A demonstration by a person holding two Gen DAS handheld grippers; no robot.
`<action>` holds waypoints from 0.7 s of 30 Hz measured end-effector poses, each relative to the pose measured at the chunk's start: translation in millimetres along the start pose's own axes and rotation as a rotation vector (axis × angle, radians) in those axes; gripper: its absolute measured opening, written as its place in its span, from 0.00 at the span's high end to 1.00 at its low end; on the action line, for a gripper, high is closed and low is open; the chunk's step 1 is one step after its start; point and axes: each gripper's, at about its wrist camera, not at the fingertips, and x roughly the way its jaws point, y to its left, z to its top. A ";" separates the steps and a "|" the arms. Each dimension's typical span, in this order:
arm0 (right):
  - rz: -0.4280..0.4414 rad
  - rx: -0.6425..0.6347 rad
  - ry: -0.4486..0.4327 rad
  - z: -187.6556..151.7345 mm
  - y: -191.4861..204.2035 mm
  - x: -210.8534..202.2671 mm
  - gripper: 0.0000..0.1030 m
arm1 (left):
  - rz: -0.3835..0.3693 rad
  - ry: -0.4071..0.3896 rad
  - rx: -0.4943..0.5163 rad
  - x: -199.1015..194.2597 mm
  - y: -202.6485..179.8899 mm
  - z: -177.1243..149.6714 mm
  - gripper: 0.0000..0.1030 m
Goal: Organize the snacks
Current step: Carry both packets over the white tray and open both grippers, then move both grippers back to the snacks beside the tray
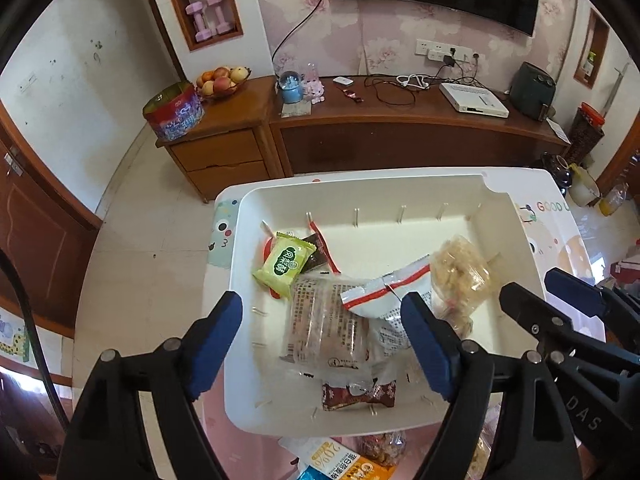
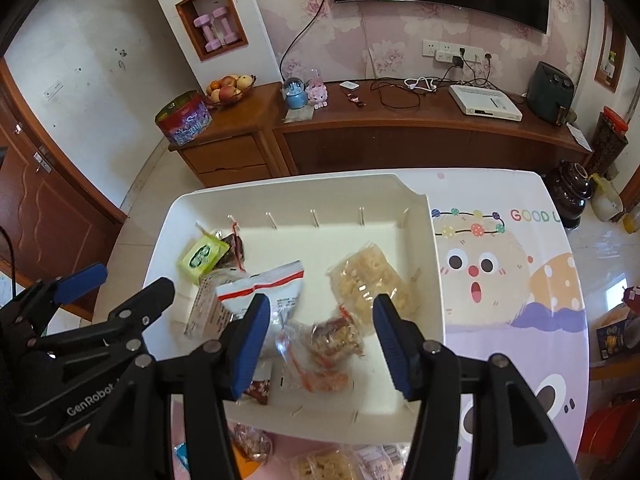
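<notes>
A white plastic bin (image 1: 360,190) stands on the table and holds several snack packs. In it lie a green packet (image 1: 285,265), a clear biscuit pack (image 1: 326,326), a white packet with red stripes (image 1: 384,292), a clear bag of pale puffed snack (image 1: 460,270) and a brown-red candy (image 1: 358,395). My left gripper (image 1: 322,320) hangs open wide above the biscuit pack, its pads touching nothing. My right gripper (image 2: 322,322) stands open over the bin (image 2: 300,190), above a clear pack of brown snack (image 2: 334,336) that lies loose on the bin floor. Each gripper shows at the edge of the other's view.
More loose snack packs (image 1: 352,466) lie on the table's near edge, outside the bin (image 2: 324,466). The table top (image 2: 500,280) with its cartoon print runs on to the right of the bin. A wooden TV cabinet (image 2: 400,140) stands across the floor.
</notes>
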 end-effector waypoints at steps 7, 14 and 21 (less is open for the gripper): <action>0.015 0.014 -0.018 -12.7 3.0 -19.0 0.48 | -0.007 -0.018 0.023 -20.4 0.3 -9.7 0.22; 0.029 0.020 -0.043 -30.3 6.7 -43.5 0.48 | -0.021 -0.044 0.041 -49.1 0.3 -23.0 0.22; 0.040 0.032 -0.083 -49.7 11.2 -78.1 0.48 | -0.049 -0.097 0.040 -88.5 5.3 -34.9 0.22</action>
